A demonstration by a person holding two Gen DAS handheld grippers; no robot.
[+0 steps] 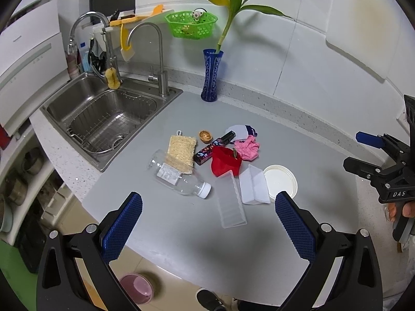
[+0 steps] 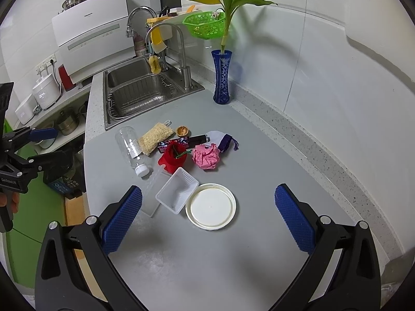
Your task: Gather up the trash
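Nearest the right wrist camera, the right gripper point(image 2: 208, 223) hangs above the grey table point(image 2: 259, 246) with its blue-padded jaws spread wide and nothing between them; the left gripper point(image 1: 208, 223) is likewise released and empty over the table's near edge. Just ahead of the right gripper, at 12 o'clock, a round white lid point(image 2: 210, 206) lies flat, and touching it at 10 o'clock sits a white plastic tray point(image 2: 177, 193), which partly overlaps a long clear ribbed tray point(image 1: 231, 202). Beyond these the trash is bunched together: a red pouch point(image 2: 173, 159) with a green cord, a crumpled pink paper point(image 2: 207, 156) at its 3 o'clock, a clear plastic bottle point(image 2: 131, 150) on its side with its white cap toward the camera, a loofah scrubber point(image 2: 154, 140) resting against the bottle, a dark patterned tube point(image 2: 181, 141), a small brown nutshell point(image 2: 183, 131) and a white-and-purple pouch point(image 2: 220, 140). Farther off, a blue vase point(image 2: 222, 77) holding a green plant stands at 12 o'clock, with a steel sink point(image 2: 140, 88) at 11 o'clock.
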